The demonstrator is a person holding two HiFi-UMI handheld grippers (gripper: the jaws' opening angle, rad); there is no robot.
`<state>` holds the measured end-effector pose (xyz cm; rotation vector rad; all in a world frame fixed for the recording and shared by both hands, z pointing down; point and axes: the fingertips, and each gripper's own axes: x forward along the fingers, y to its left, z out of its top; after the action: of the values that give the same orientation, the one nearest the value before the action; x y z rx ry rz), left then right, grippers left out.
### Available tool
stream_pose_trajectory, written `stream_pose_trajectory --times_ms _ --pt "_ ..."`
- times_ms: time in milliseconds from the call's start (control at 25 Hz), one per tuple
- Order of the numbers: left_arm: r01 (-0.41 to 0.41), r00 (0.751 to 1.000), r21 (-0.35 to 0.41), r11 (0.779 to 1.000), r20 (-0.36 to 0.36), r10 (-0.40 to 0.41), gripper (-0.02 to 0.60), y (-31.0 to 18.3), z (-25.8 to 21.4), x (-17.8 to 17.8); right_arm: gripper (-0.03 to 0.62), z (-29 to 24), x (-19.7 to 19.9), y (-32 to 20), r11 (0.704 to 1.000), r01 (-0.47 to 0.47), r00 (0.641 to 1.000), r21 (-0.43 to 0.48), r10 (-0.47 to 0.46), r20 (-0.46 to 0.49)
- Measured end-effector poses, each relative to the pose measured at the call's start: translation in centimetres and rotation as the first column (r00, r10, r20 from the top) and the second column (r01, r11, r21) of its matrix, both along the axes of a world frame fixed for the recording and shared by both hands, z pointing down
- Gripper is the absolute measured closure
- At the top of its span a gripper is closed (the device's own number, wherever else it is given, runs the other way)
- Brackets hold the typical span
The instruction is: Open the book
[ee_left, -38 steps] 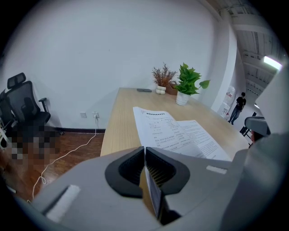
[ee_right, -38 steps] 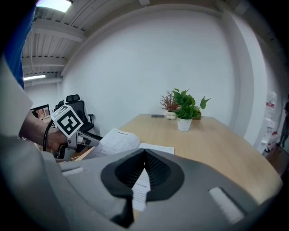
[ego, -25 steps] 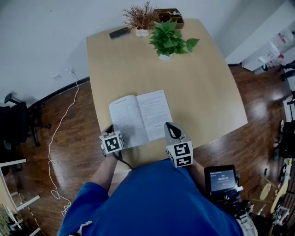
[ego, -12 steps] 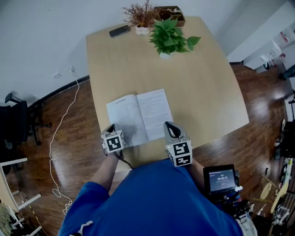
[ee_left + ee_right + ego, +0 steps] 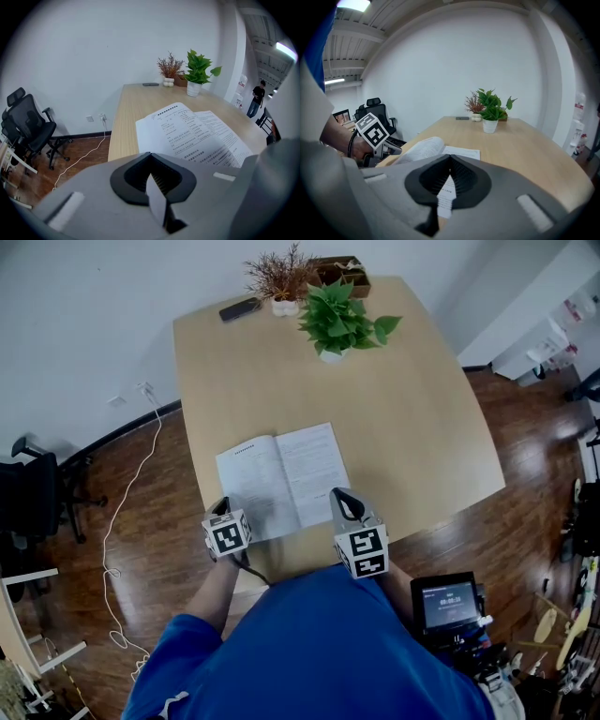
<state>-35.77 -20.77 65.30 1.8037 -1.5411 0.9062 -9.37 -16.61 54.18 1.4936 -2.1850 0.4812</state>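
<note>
The book (image 5: pixel 281 479) lies open and flat near the front edge of the wooden table (image 5: pixel 403 427), its printed pages facing up. My left gripper (image 5: pixel 222 506) sits at the book's lower left corner with its jaws shut and nothing held. At the lower right corner my right gripper (image 5: pixel 345 503) is also shut, tip over the right page. The left gripper view looks over the left gripper (image 5: pixel 151 164) across the book (image 5: pixel 187 133). Seen past the right gripper (image 5: pixel 450 165), the book (image 5: pixel 426 147) has a bulging left page, with the left gripper (image 5: pixel 396 146) beside it.
At the table's far end stand a green potted plant (image 5: pixel 337 320), a dried plant in a white pot (image 5: pixel 279 282), a wooden box (image 5: pixel 342 271) and a dark phone (image 5: pixel 242 307). An office chair (image 5: pixel 33 493) and a white cable (image 5: pixel 122 512) are on the floor at left. A screen device (image 5: pixel 448 601) is at lower right.
</note>
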Motion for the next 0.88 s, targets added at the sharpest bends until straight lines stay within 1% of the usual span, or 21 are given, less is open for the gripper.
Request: stream_pose_trajectory --times_ms 160,280,440,680,880 --pt "0.009 1.0 0.022 1.0 -0.002 -0.009 0.574 0.5 -0.6 -0.6 0.591 -0.2 -0.4 0.5 1.0 0.0 1.0 0.01 0.0 -0.001" --pt "0.011 1.0 0.045 0.999 -0.021 -0.01 0.574 1.1 -1.1 -0.3 0.591 -0.6 -0.2 1.1 1.0 -0.004 1.0 0.017 0.004 -0.005" --pt "-0.007 0.999 0.103 0.995 -0.049 0.012 0.574 1.6 -2.3 0.2 0.591 -1.1 -0.1 1.9 1.0 -0.013 1.0 0.021 0.013 -0.011" --pt "-0.04 0.996 0.188 0.981 -0.073 0.054 0.574 2.6 -4.2 2.1 0.591 -1.7 1.1 3.6 0.999 -0.018 1.0 0.032 0.019 -0.011" --pt "-0.06 0.995 0.238 0.969 -0.067 0.079 0.574 3.9 -5.9 4.1 0.591 -2.0 2.8 4.8 0.998 -0.022 1.0 0.061 0.022 0.004"
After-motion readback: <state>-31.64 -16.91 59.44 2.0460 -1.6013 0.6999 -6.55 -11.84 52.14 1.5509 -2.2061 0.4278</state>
